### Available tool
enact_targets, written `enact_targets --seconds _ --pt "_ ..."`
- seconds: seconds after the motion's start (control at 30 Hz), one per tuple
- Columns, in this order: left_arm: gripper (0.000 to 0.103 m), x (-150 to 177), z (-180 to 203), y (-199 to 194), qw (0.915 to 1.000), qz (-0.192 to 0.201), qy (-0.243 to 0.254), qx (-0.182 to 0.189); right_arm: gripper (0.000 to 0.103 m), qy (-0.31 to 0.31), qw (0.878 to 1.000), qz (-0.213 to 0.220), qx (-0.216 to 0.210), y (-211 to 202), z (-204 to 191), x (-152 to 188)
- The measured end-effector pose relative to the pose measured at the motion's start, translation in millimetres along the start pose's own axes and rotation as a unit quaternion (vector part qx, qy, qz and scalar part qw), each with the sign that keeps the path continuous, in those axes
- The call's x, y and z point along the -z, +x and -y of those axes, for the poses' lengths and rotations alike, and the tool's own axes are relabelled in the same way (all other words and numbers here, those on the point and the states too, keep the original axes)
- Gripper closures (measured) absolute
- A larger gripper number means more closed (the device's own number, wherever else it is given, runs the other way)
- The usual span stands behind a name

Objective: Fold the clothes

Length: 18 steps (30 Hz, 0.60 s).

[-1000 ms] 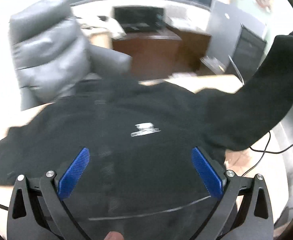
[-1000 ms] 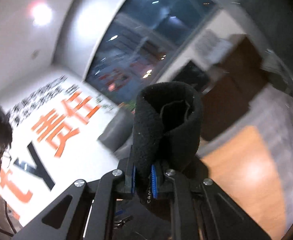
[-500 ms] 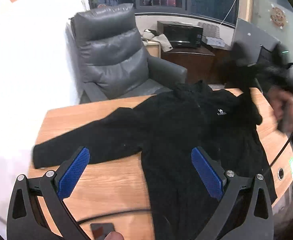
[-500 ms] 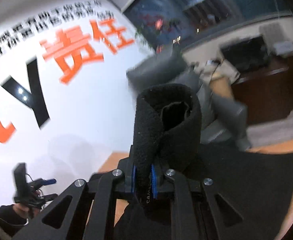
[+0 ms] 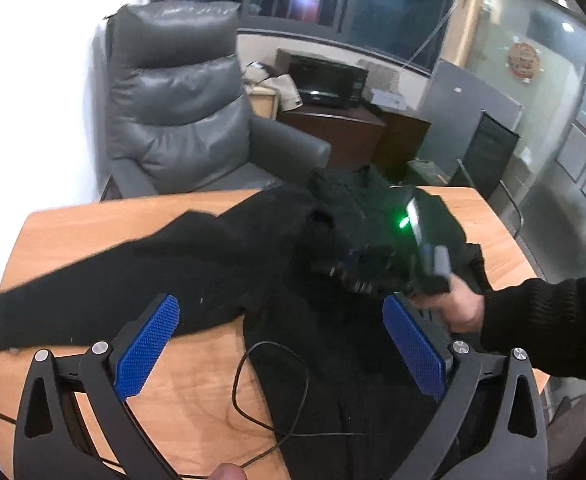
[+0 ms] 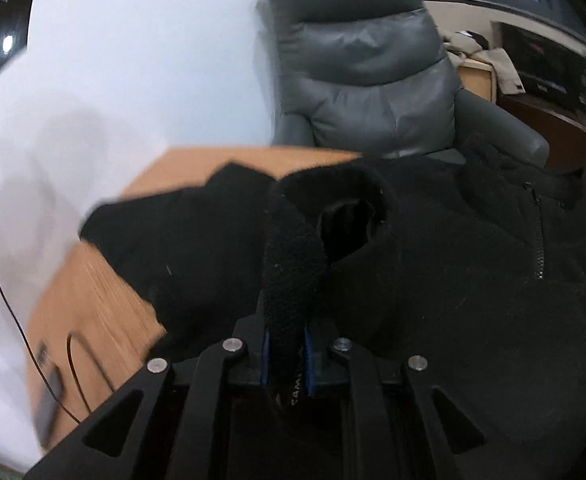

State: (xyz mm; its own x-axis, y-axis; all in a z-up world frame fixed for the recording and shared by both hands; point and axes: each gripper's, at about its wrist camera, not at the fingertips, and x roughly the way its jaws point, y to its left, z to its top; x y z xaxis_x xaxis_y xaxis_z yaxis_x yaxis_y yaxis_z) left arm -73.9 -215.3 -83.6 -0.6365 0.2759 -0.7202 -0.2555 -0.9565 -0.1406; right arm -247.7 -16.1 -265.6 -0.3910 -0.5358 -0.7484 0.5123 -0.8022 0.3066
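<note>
Here, in the left wrist view, the left gripper (image 5: 281, 354) hung above the wooden table (image 5: 93, 232) with its blue pads (image 5: 147, 346) spread wide and nothing between them. The black fleece jacket (image 5: 181, 276) lay flat on the table ahead of the fingers, running from about 9 o'clock across to 3 o'clock; one sleeve (image 5: 73, 308) stretched out to 9 o'clock, and the body hung off the near edge at 5 o'clock. The right gripper (image 5: 357, 264) sat over the jacket at roughly 2 o'clock, held by the person's hand (image 5: 459, 306), a green light showing on its housing. A thin black cable (image 5: 269, 390) looped on the bare wood between the left pads. A grey leather armchair (image 5: 181, 112) stood behind the table at 11 o'clock.

In the right wrist view, the right gripper (image 6: 287, 362) was clamped narrow on a cuff (image 6: 313, 240) of the jacket (image 6: 473, 280), the cuff standing up from between the pads toward 12 o'clock. The jacket's collar and zip (image 6: 539, 236) lay at 2 o'clock, the body filling the right half. Table wood (image 6: 93, 300) showed at 9 o'clock; the armchair (image 6: 373, 60) stood at 12 o'clock. Frame was motion-blurred.
</note>
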Motion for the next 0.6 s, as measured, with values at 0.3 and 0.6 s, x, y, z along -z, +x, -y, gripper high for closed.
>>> enact_targets --seconds 0.3,0.6 --pt "0.0 -39.9 61.8 42.2 0.9906 0.011 0.068 0.118 0.006 0.018 0.991 0.135 -0.001 -158.4 20.4 32.3" --pt "0.0 -13.0 92.3 237.8 0.9816 -0.153 0.082 0.08 0.031 -0.011 0.975 0.032 0.218 -197.8 170.7 146.3"
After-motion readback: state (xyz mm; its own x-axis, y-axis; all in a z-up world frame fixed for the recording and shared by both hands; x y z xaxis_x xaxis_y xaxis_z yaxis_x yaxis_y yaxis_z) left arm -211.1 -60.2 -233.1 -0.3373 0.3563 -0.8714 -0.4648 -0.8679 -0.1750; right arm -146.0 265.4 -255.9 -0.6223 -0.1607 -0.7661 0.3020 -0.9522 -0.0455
